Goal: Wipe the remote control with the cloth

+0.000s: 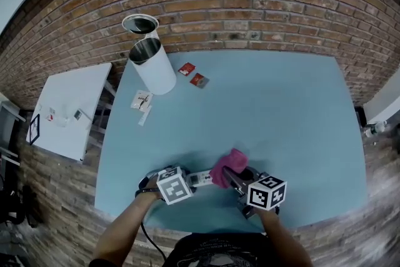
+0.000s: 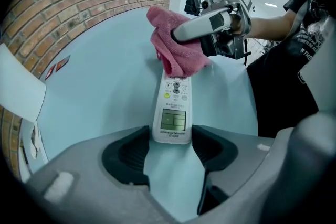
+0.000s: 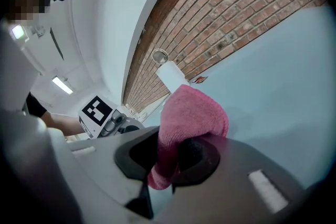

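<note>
Left gripper view: left tool (image 2: 170, 145) clamps remote (image 2: 172, 107); right tool (image 3: 176, 157) pinches cloth (image 2: 177, 52), hiding remote's far end.

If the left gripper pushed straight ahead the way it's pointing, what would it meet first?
Past the remote control the left gripper grips, probably the pink cloth held by the right gripper.

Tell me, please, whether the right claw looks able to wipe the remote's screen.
Probably yes: the right claw holds the cloth on the remote's button end, and the screen lies bare beyond the left claw, which grips only the near end.
</note>
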The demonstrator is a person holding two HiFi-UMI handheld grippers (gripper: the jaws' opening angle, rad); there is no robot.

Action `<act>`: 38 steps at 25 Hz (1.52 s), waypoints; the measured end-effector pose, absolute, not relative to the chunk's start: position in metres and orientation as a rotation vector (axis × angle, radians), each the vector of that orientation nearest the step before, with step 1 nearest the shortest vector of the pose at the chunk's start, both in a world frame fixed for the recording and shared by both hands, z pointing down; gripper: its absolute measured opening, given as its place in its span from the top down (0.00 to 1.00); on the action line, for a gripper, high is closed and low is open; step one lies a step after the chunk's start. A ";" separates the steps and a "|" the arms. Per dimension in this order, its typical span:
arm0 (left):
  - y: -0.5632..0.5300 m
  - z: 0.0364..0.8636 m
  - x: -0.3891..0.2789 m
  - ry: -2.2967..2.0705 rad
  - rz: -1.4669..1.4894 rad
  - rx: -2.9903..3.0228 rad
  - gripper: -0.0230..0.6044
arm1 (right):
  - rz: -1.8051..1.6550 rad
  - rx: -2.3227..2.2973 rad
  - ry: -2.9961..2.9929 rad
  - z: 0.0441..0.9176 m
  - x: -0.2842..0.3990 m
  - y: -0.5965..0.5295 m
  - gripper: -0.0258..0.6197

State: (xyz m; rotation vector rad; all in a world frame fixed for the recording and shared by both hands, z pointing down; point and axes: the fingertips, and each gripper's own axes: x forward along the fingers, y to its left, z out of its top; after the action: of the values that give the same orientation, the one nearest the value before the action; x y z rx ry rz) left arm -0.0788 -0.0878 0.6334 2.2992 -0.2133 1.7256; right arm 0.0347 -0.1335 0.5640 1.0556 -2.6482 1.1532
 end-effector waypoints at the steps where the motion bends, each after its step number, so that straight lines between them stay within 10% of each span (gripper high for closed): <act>1: -0.088 0.634 -0.079 -0.216 1.732 2.294 0.54 | 1.159 1.051 -2.651 0.565 0.038 -0.134 0.86; 18: -0.089 0.590 -0.105 -0.776 1.388 2.396 0.55 | 1.093 0.921 -2.766 0.527 0.035 -0.125 0.86; 21: -0.089 0.568 -0.100 -0.956 1.199 2.438 0.63 | 0.978 1.004 -2.752 0.520 0.036 -0.121 0.86; 24: -0.087 0.542 -0.096 -1.152 0.986 2.452 0.96 | 0.860 1.071 -2.725 0.511 0.034 -0.110 0.86; 38: -0.018 0.503 -0.050 -1.330 0.521 2.447 0.96 | 0.584 1.226 -2.626 0.477 0.030 -0.015 0.87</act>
State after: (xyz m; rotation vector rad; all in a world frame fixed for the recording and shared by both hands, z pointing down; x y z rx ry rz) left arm -0.0499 -0.0183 0.5026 2.4467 -1.3303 0.5211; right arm 0.0296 -0.0146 0.4770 1.2262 -2.6256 0.5843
